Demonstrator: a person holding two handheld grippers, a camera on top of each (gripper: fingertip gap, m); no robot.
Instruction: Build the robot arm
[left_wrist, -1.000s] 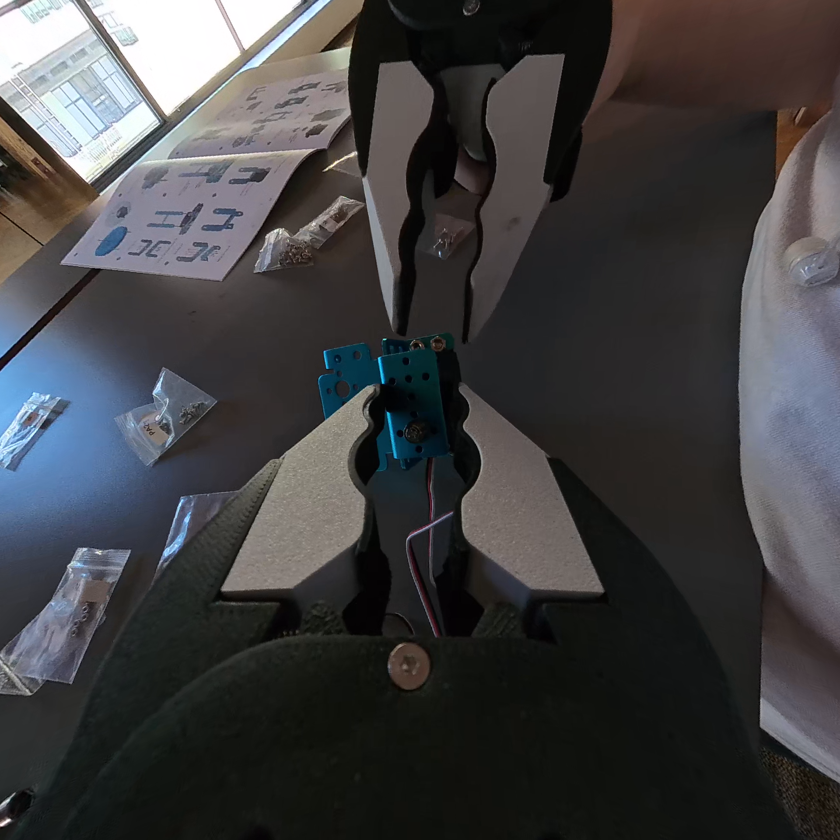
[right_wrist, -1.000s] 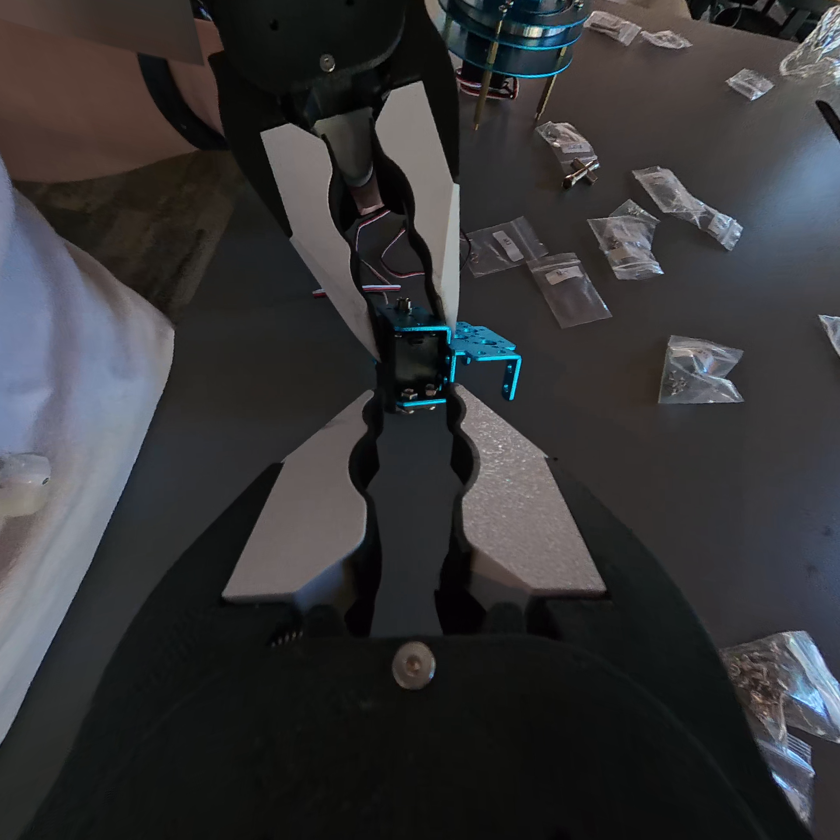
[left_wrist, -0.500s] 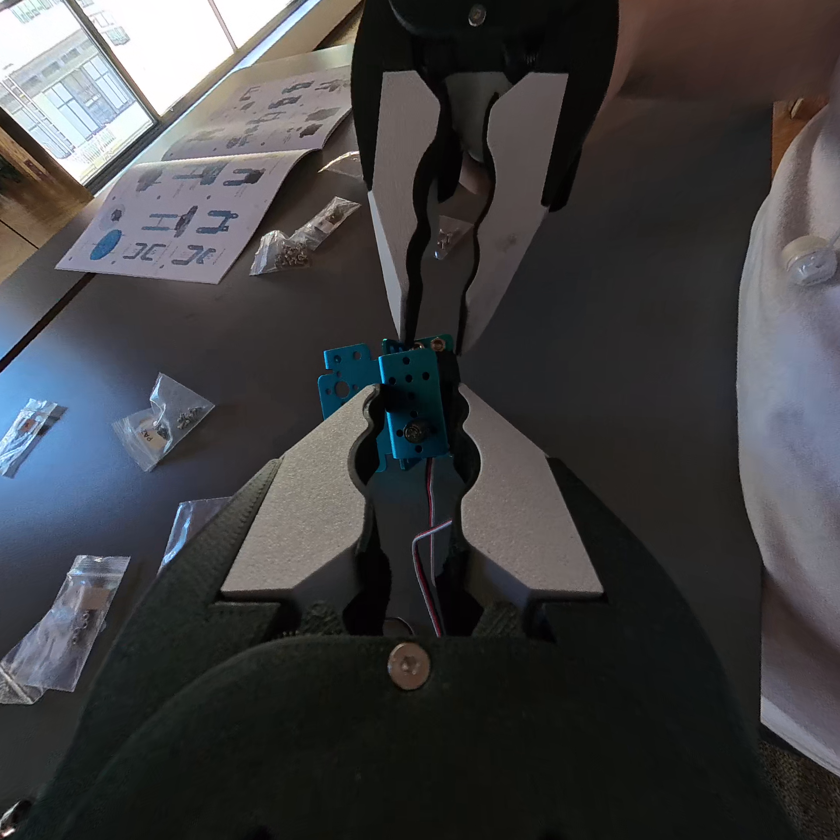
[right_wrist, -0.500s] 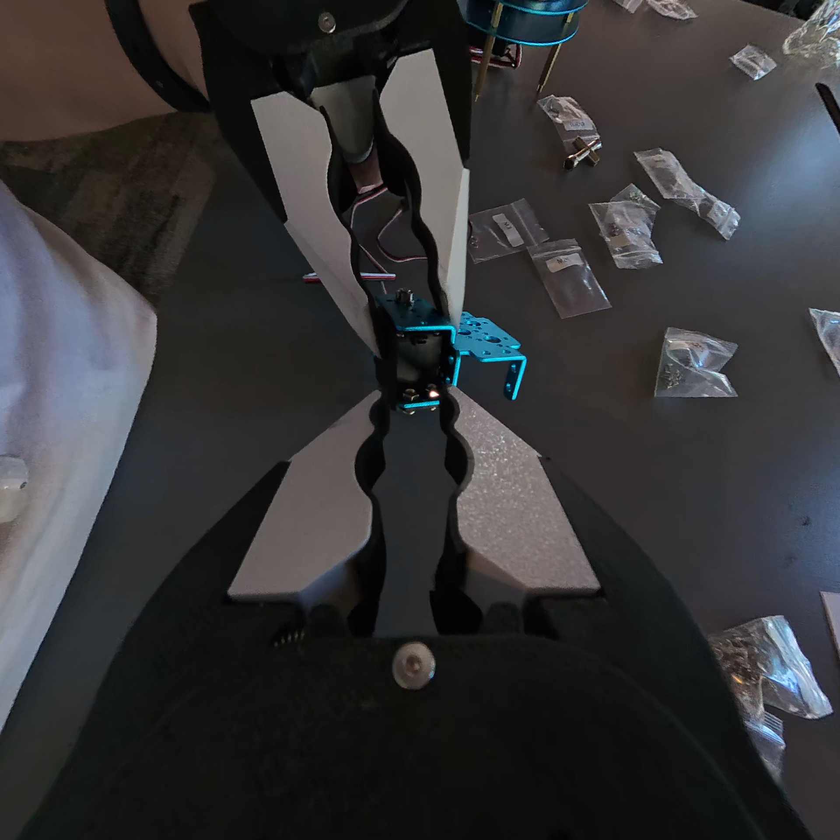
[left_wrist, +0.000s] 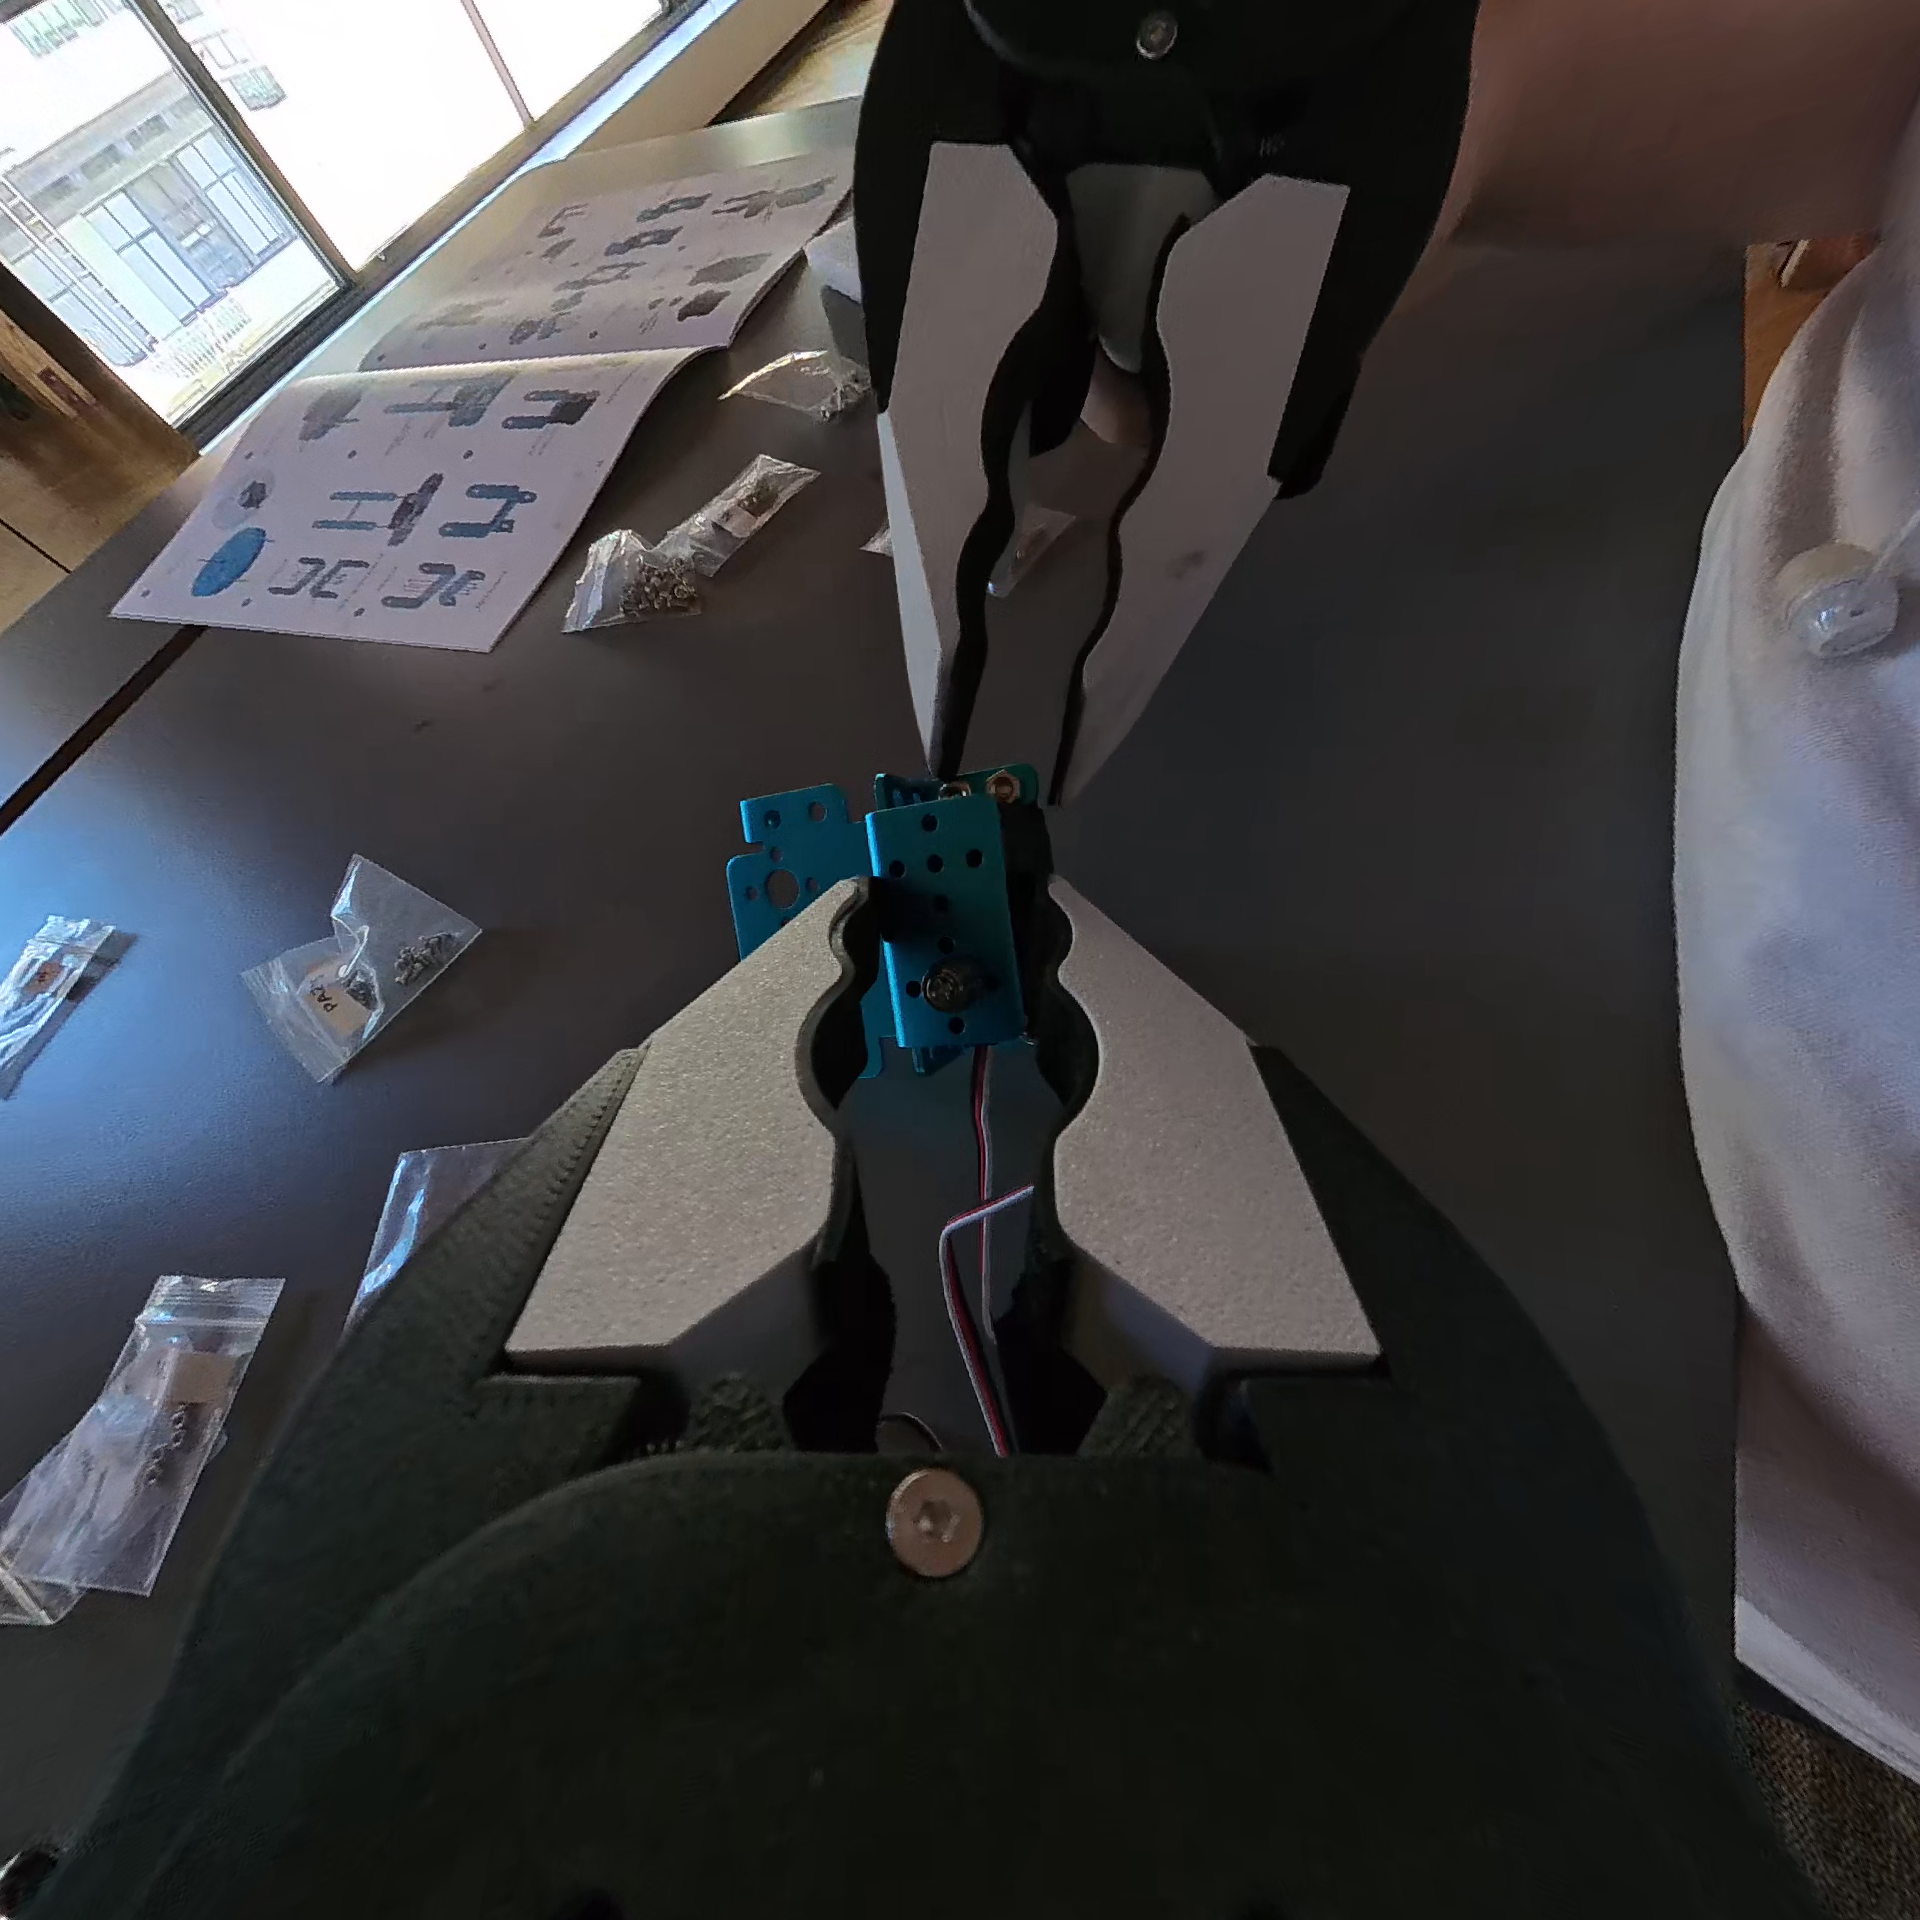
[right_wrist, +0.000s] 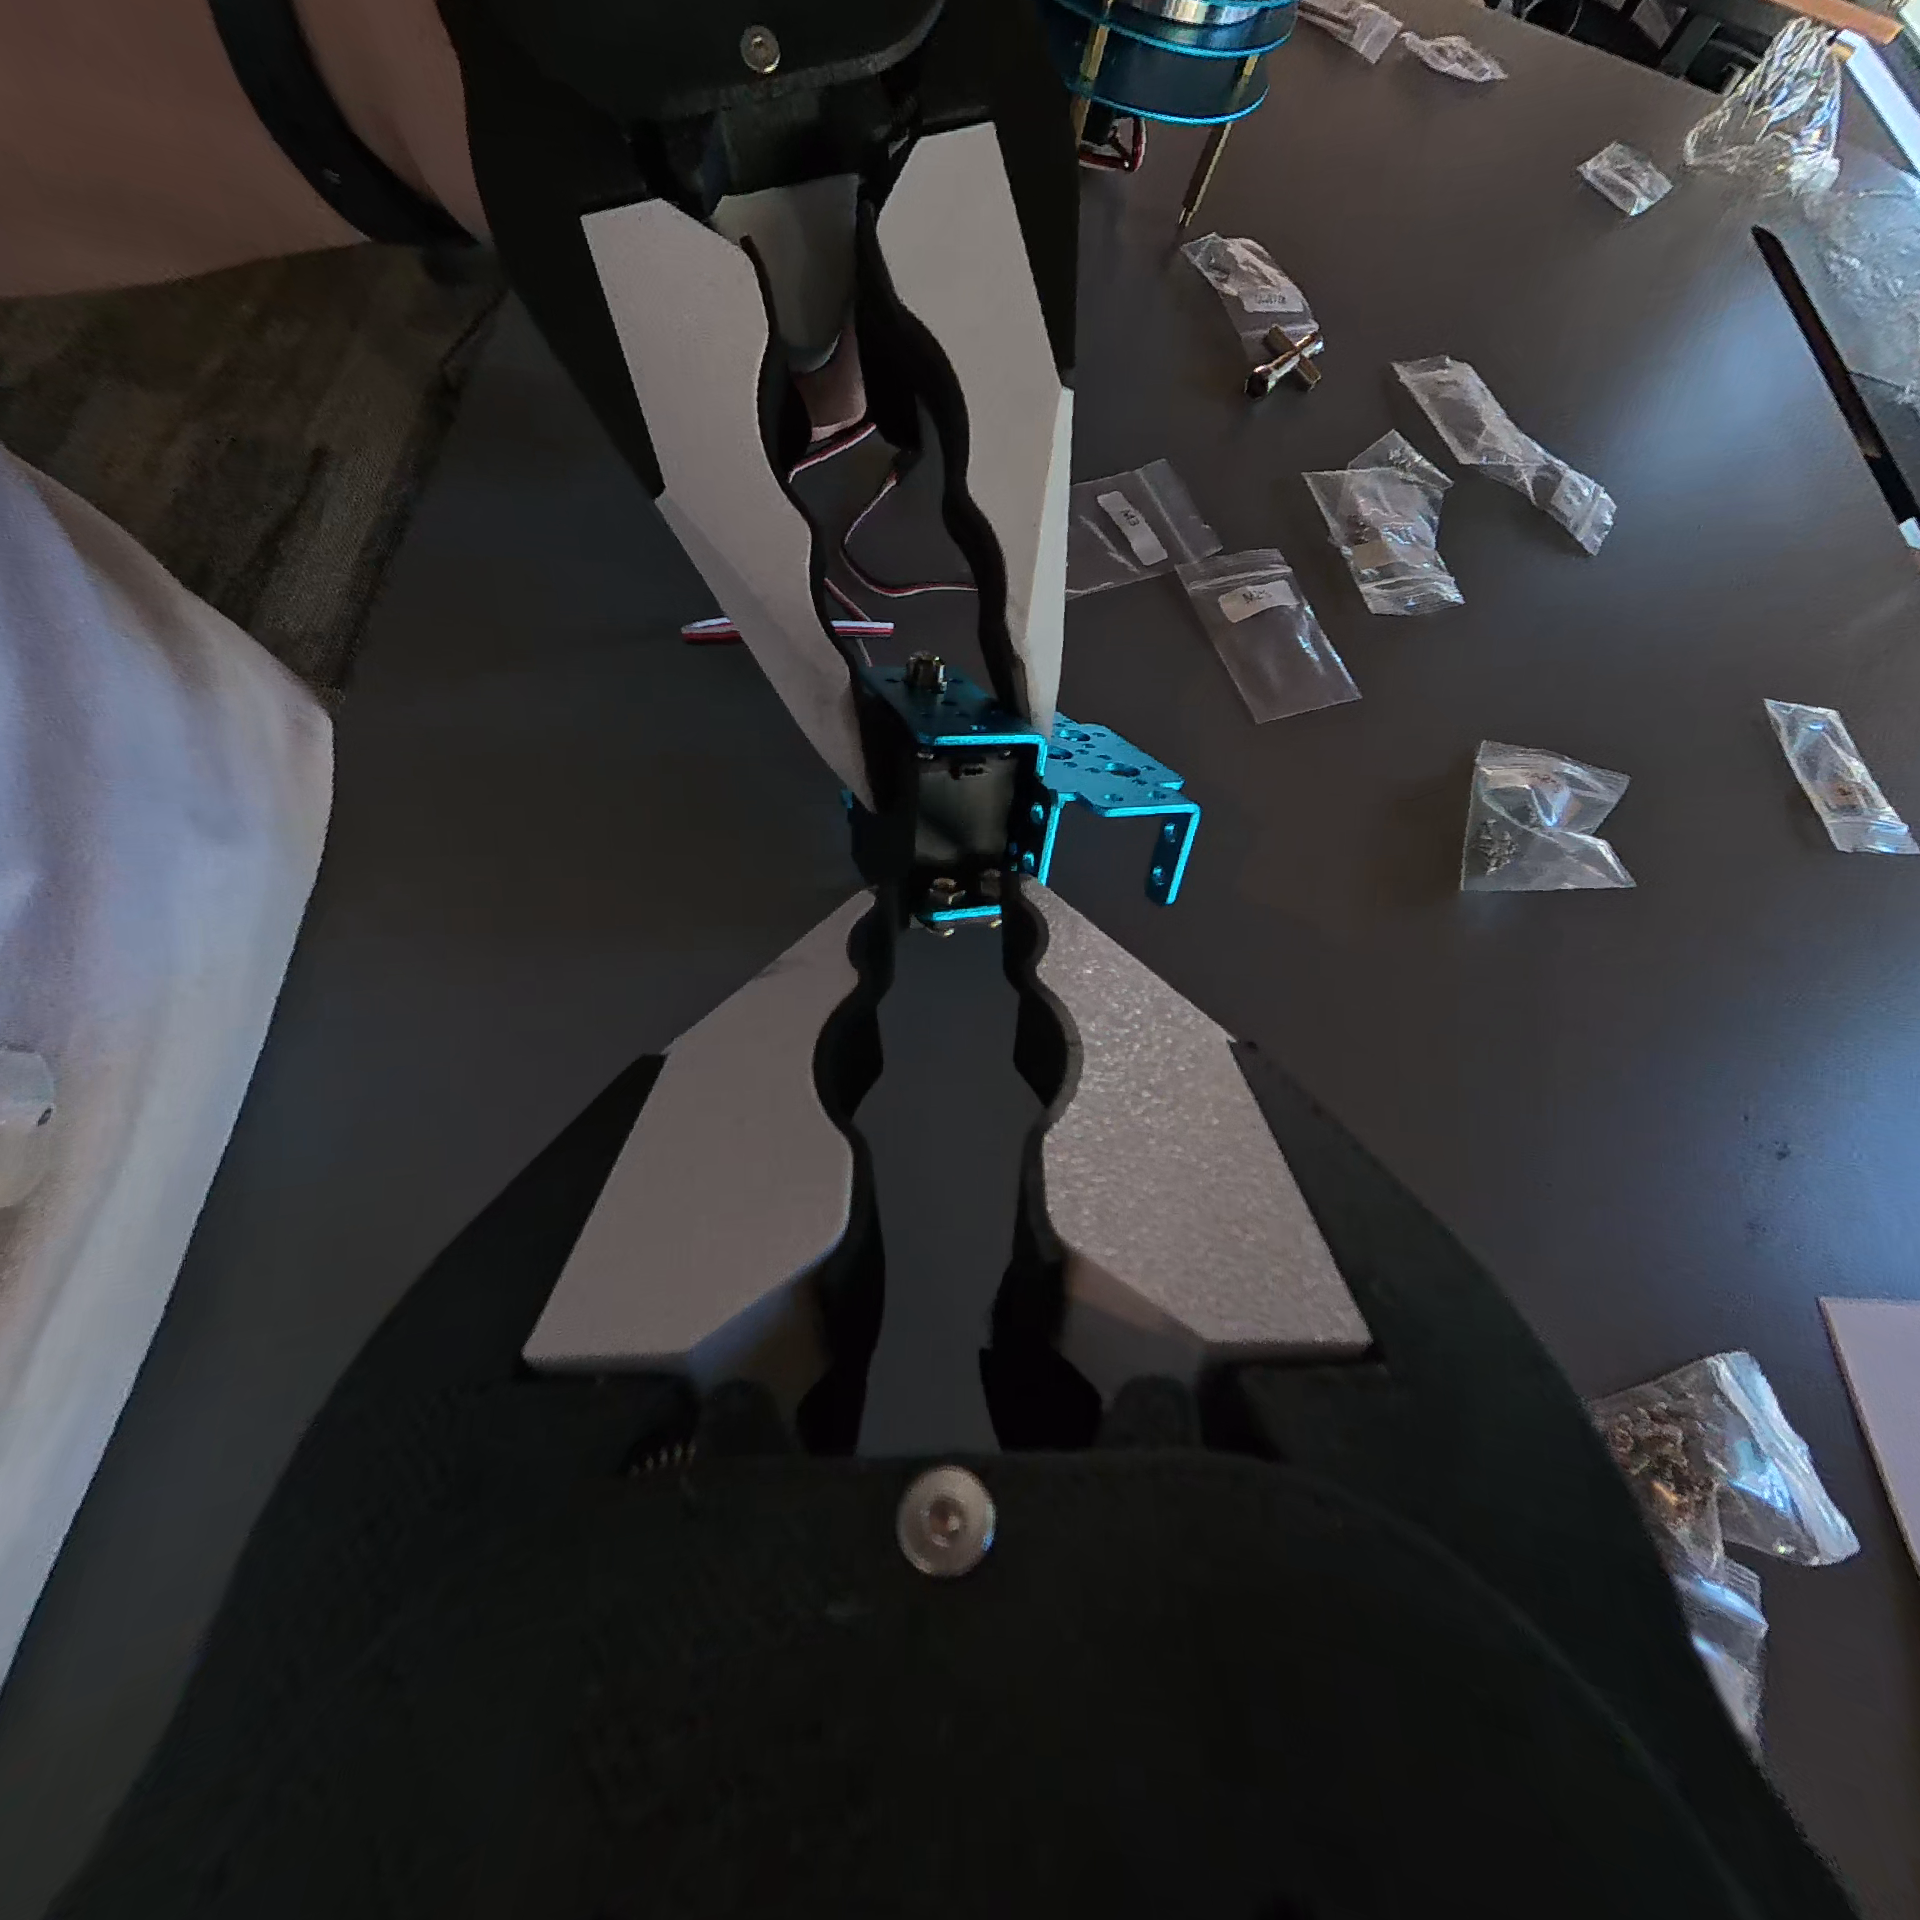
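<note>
Gripping the blue perforated metal bracket with its black servo (left_wrist: 940, 935), the left tool (left_wrist: 951, 894) is clamped. The right tool (right_wrist: 945, 909) closes on its other end (right_wrist: 956, 831), above the dark counter (right_wrist: 1455, 1091).

— What's held there?
— A blue bracket assembly (left_wrist: 940, 935) around a black servo (right_wrist: 956, 821), red-white wires (left_wrist: 977, 1247) trailing; left gripper (left_wrist: 951, 904) clamps it above the dark table (left_wrist: 520, 810).
— And the right gripper (right_wrist: 940, 914)?
— Its tips meet the far end.

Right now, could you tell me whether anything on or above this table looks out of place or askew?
Nothing looks broken or spilled. The blue bracket with its black motor is held off the table, clamped in the left tool, with the right tool closed on its far end. Its wire hangs loose, and small bags lie scattered.
</note>
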